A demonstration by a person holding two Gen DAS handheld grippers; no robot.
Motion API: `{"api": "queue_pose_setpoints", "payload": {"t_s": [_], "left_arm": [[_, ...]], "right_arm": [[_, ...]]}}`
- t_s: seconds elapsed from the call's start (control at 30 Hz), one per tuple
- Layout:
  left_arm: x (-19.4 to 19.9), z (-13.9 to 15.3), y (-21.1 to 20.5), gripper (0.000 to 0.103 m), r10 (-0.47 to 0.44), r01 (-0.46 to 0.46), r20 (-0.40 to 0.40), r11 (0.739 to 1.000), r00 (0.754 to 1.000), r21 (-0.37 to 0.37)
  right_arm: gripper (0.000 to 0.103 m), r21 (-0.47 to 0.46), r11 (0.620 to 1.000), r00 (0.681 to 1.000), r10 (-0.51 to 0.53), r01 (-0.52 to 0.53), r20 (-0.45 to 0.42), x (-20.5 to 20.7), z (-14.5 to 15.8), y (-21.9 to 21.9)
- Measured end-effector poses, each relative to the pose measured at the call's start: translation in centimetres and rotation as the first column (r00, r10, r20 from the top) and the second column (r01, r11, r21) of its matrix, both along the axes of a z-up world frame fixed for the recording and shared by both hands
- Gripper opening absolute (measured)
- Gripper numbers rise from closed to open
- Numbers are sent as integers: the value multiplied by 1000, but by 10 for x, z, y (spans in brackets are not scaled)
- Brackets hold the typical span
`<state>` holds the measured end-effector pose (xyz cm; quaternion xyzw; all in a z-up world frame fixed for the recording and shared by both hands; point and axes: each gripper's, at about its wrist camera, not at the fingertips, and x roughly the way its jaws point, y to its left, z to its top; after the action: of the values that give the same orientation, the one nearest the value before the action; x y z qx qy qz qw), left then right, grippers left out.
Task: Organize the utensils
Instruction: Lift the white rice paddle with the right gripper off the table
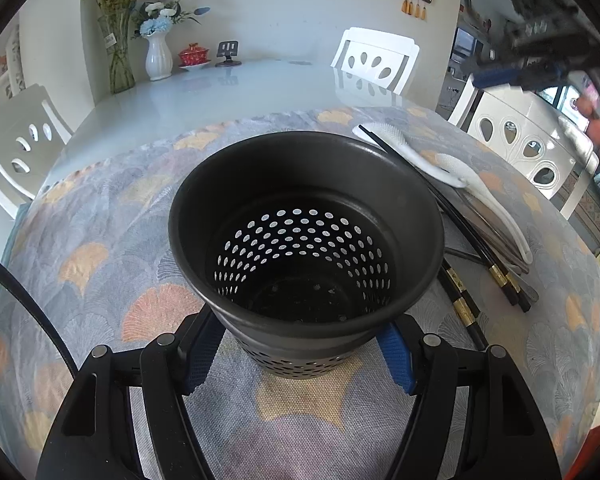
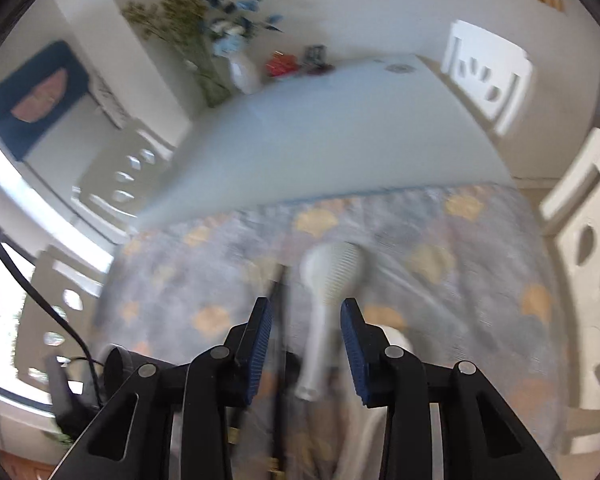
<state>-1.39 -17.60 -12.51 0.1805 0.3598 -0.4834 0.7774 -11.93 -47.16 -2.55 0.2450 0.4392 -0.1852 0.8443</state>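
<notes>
**Q:** Claw positions, please, left first.

**A:** Left claw (image 1: 300,356): my blue pads press on either side of the black perforated holder (image 1: 306,232), gripping it just under its flared rim. It stands upright on the patterned cloth (image 1: 100,216) of the tabletop, and its inside is empty. Right claw (image 2: 306,344): raised above the cloth, jaws at a middling gap, nothing pressed between them. The white rice paddle (image 2: 328,280) appears in that gap, but I judge it to be lying on the cloth below, not held. That view is smeared by motion, so contact cannot be read with full certainty.

**Q:** Where are the utensils?

**A:** Just beside the holder, on its right in the left wrist view: black chopsticks (image 1: 476,248) with gold bands, the paddle, and a white spoon (image 1: 488,200), overlapping in one loose heap.

**Q:** What could go wrong from here?

**A:** Three things, in my judgement. A descent onto the heap may catch two crossed pieces at once. The paddle's smooth handle may slip from the pads if grasped off-centre. A long utensil striking the rim on entry may tip the light holder, unless my left grip holds firm.
</notes>
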Motion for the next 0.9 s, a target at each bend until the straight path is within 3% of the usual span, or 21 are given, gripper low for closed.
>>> {"api": "queue_pose_setpoints", "payload": {"t_s": [0.1, 0.23, 0.4, 0.5, 0.6, 0.7, 0.77, 0.9], "left_arm": [[0, -1, 0, 68, 0, 0, -3, 1000, 1000, 0], [-1, -1, -1, 68, 0, 0, 5, 1000, 1000, 8], [1, -1, 0, 68, -2, 2, -6, 1000, 1000, 4], [1, -2, -1, 68, -3, 3, -6, 1000, 1000, 10], [0, -2, -1, 68, -2, 2, -2, 1000, 1000, 15], [0, -3, -1, 68, -3, 3, -3, 1000, 1000, 14], [1, -2, 0, 68, -2, 2, -5, 1000, 1000, 11], [1, -2, 1, 68, -2, 2, -7, 1000, 1000, 5]], "right_arm": [[58, 40, 999, 999, 13, -11, -45, 14, -21, -17], [58, 91, 996, 989, 10, 4, -148, 32, -54, -30], [58, 110, 994, 987, 24, -7, -160, 14, -63, -20], [58, 128, 990, 986, 83, -65, -144, 33, -64, -6], [53, 117, 984, 982, 145, -131, -122, 58, -62, 13], [46, 52, 986, 970, 167, -160, -179, 76, -67, 28], [39, 73, 985, 969, 166, -155, -183, 72, -69, 25], [38, 95, 994, 983, 74, -59, -167, 33, -62, -4]]}}
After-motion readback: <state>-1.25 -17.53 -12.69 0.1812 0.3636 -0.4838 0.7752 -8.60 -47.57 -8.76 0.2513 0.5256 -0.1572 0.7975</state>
